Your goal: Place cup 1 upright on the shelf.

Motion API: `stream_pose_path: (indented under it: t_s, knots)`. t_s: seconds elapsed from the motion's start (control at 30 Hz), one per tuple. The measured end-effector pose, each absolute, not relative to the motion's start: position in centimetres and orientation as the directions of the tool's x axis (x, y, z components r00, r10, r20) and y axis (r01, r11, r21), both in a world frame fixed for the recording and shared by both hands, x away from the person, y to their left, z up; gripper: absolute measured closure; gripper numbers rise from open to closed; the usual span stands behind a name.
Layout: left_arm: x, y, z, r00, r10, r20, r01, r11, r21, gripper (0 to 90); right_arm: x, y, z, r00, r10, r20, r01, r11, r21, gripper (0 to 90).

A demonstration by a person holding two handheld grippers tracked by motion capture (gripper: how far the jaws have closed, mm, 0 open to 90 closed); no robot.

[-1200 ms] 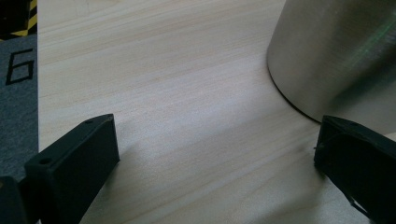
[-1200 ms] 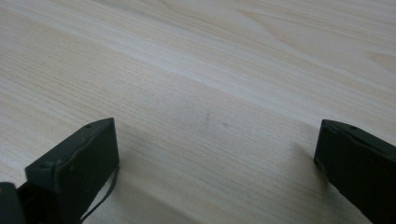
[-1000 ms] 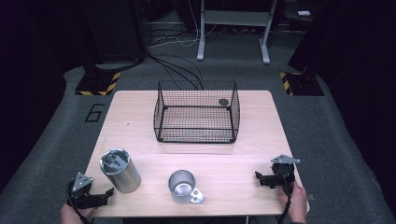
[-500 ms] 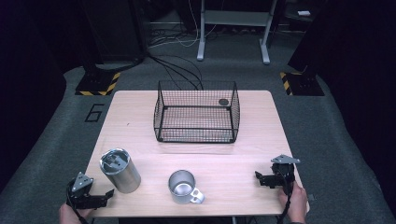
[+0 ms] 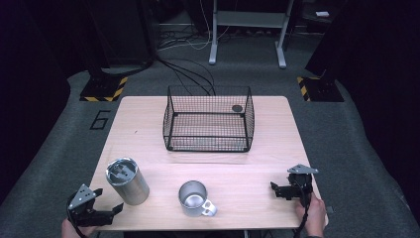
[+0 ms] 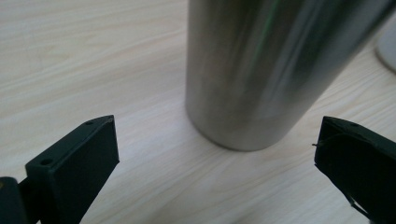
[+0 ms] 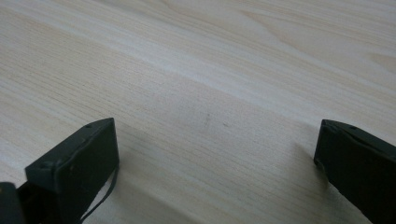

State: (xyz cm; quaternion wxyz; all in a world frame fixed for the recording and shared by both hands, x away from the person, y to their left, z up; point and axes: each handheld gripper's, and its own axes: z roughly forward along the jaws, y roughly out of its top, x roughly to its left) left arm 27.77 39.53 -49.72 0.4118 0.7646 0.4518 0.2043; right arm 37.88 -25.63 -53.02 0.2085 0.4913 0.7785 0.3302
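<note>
**Lining Up on the Steel Tumbler**

Working left to right across the wooden table.

Holding the left gripper at the near left corner, jaws spread wide, nothing between them. Pointing toward the stainless steel tumbler, standing upright just beside and ahead of the jaws, apart from both. Seen through the left gripper view: tumbler rising ahead of the gap and off-centre toward one jaw, base resting flat on the wood.

Judging the step in hand as an approach to the tumbler. Doing it well:
- Re-centring the gap on the tumbler body before advancing, so neither jaw strikes the wall first and pushes it over.
- Keeping the jaws level and low on the wall, below the lid, for a steady hold on the smooth, likely slippery metal.
- Closing slowly once both jaws flank the wall evenly.

Passing the metal mug, sitting upright near the front edge, handle turned toward the right front, well apart from the tumbler. Avoiding any sweep toward it.

Noting the wire basket standing at the far middle of the table, a small dark round item at its far right corner.

Resting the right gripper at the near right edge, jaws likewise spread wide over bare wood, holding nothing.
</note>
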Motion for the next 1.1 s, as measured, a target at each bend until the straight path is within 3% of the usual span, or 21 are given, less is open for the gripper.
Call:
stream_pose_path:
  t_s: [0.77,1.1]
  knots:
    - [28.8,36.5,-44.9,0.493,0.865,-0.090,0.399,-0.133,0.907,0.0,37.9,-25.6,-53.0,-0.430,0.903,-0.001,0.630,0.301,0.716,0.0]
    - [30.0,35.3,-44.1,0.492,0.866,-0.092,0.388,-0.124,0.913,0.3,37.9,-25.6,-53.0,-0.431,0.902,-0.001,0.628,0.301,0.718,0.0]
